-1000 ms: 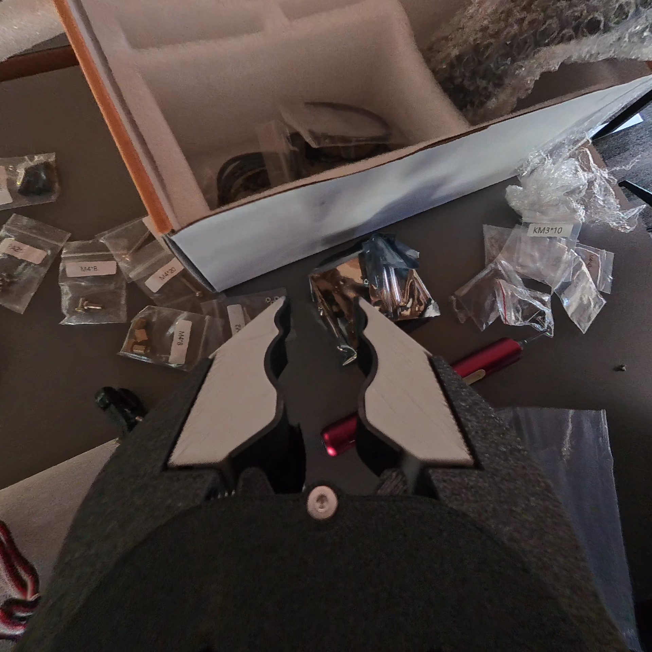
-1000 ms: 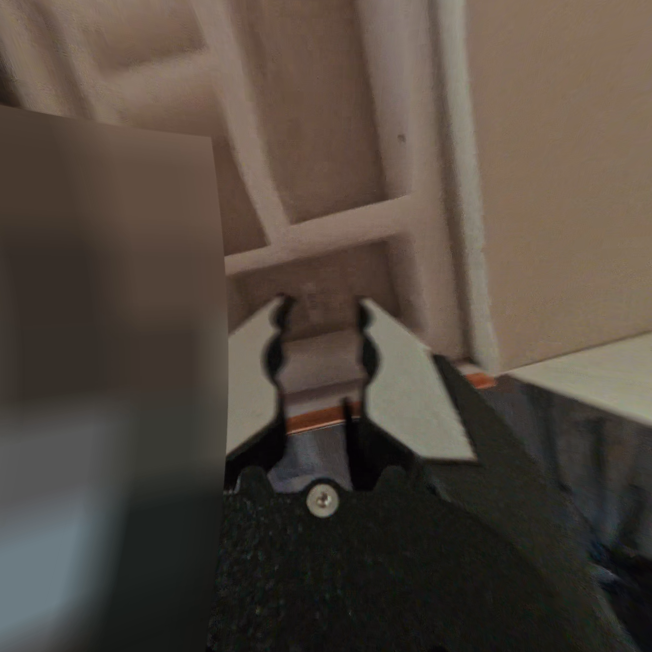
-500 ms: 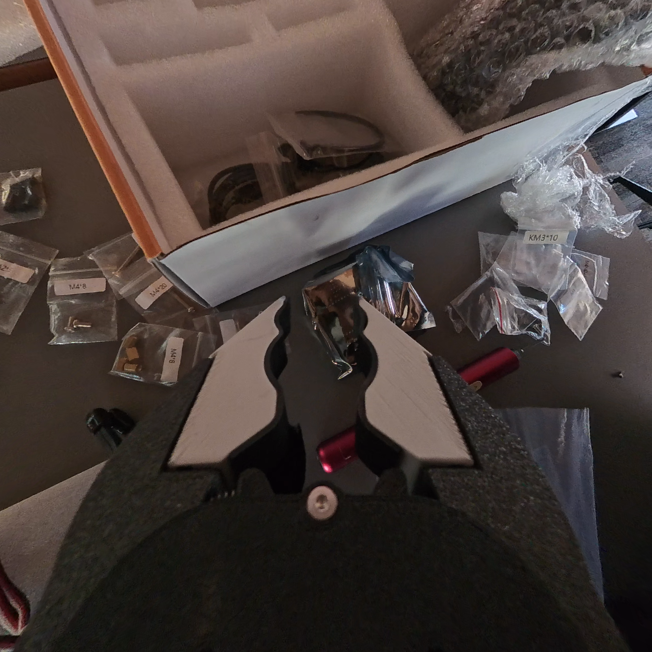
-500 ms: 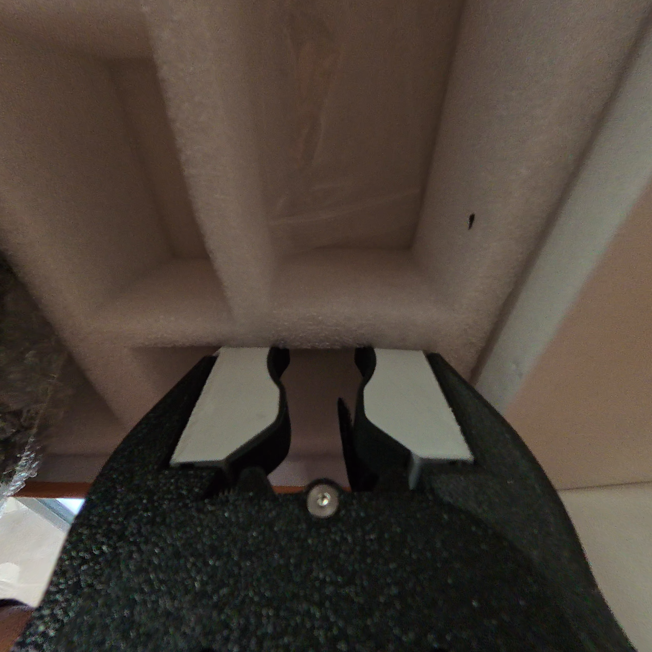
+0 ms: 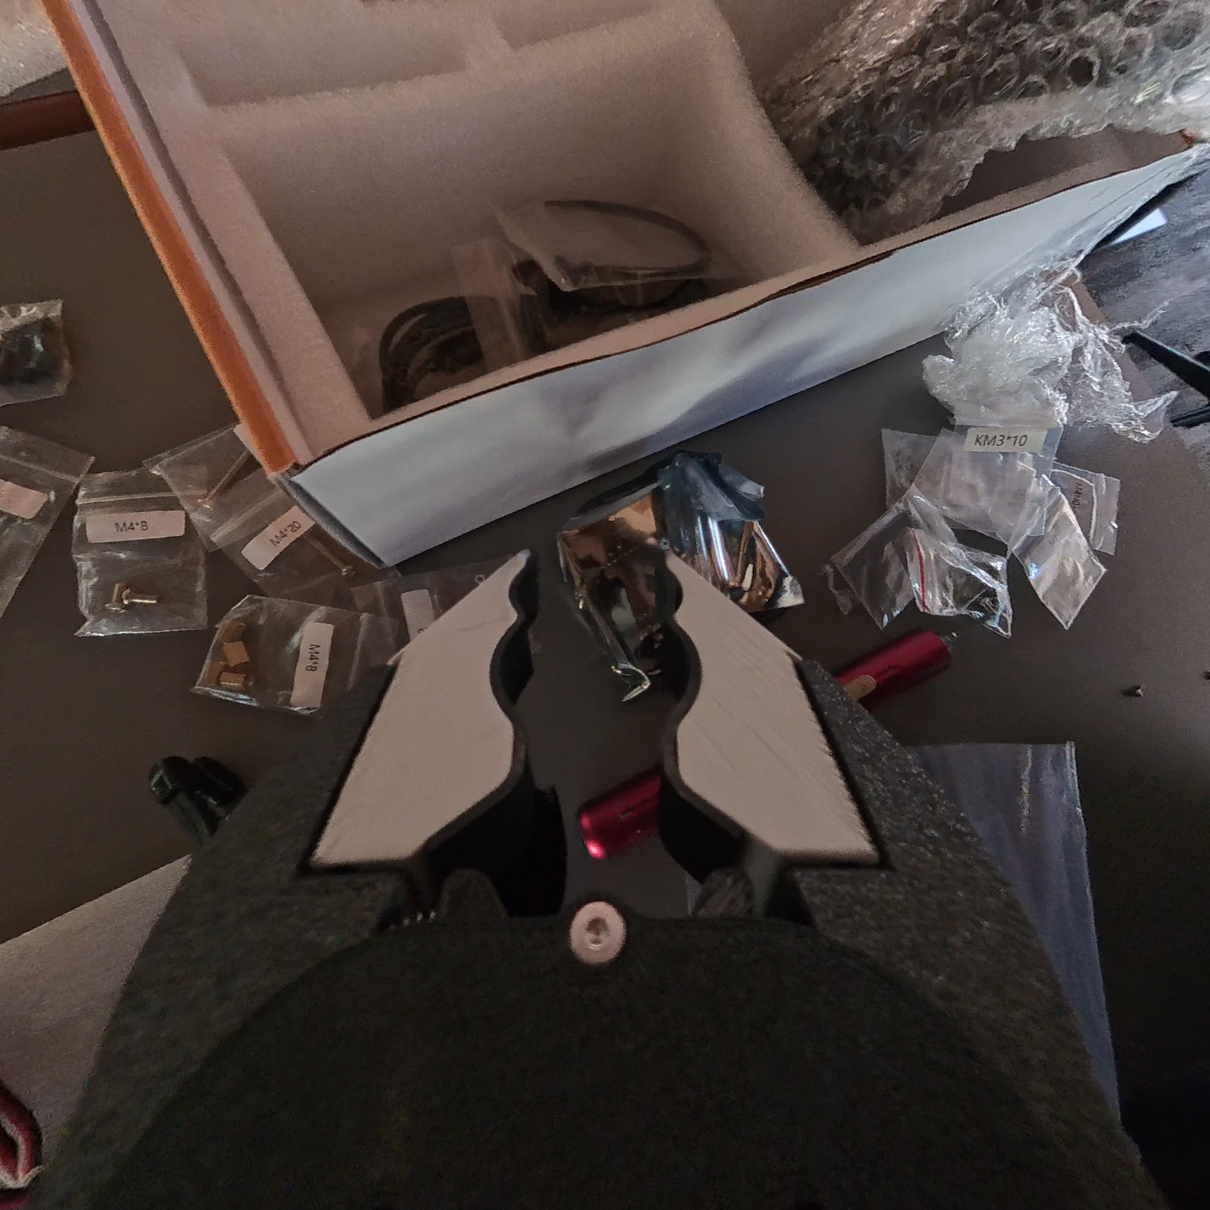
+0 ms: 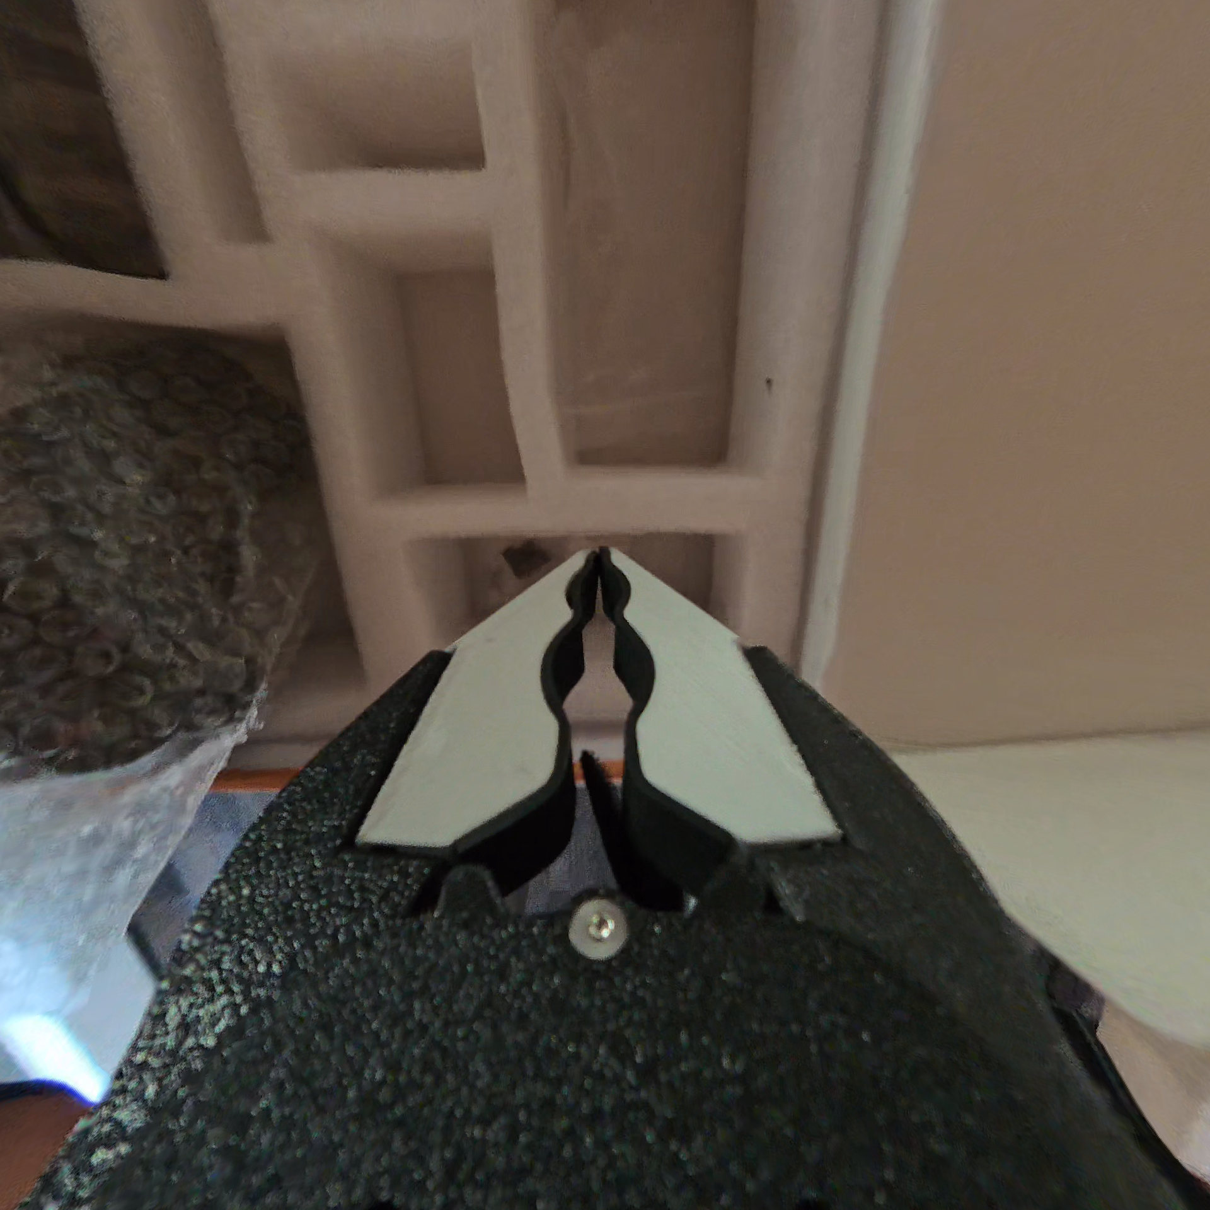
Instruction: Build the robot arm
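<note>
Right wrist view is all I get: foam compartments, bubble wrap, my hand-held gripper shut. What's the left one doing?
Observer: The left hand-held gripper is open and holds nothing. It hovers over a crumpled silvery foil bag on the dark table.
Operator: Anything else close to it?
Observer: A red cylindrical tool lies on the table, passing under its right finger.
Operator: Anything in the box from your side?
Observer: Yes. One foam compartment of the white box holds dark coiled cables in clear bags.
</note>
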The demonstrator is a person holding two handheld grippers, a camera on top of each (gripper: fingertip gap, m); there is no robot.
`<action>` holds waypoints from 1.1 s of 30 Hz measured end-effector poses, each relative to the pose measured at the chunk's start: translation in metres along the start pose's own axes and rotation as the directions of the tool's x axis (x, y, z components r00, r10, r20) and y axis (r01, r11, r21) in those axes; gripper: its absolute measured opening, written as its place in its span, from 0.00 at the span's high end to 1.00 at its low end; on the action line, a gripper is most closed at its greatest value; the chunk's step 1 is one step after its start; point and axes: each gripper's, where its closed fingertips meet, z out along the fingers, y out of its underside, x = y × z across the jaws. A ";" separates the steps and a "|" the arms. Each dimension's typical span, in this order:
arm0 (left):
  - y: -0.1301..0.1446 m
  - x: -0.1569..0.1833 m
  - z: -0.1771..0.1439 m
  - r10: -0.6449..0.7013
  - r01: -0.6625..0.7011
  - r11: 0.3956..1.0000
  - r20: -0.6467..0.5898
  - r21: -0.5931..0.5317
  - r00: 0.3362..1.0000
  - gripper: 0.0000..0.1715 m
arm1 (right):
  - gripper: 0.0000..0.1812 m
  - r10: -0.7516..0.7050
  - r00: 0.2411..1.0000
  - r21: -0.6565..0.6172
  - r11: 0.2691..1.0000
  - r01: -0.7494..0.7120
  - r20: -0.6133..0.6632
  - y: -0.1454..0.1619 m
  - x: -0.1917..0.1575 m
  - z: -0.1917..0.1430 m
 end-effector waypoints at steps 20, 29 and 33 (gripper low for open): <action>0.002 -0.003 -0.024 0.014 -0.017 0.999 0.051 0.048 0.999 0.80 | 1.00 -0.061 0.998 -0.215 0.974 0.067 0.033 0.028 -0.017 0.038; -0.004 0.009 -0.038 0.000 -0.003 0.995 0.030 0.103 1.000 0.81 | 1.00 0.061 0.997 0.293 0.954 -0.070 0.042 0.004 -0.028 -0.088; -0.010 0.019 -0.046 -0.002 0.001 0.989 0.006 0.148 1.000 0.81 | 1.00 -0.031 0.983 0.728 0.677 -0.112 0.179 -0.036 -0.069 -0.168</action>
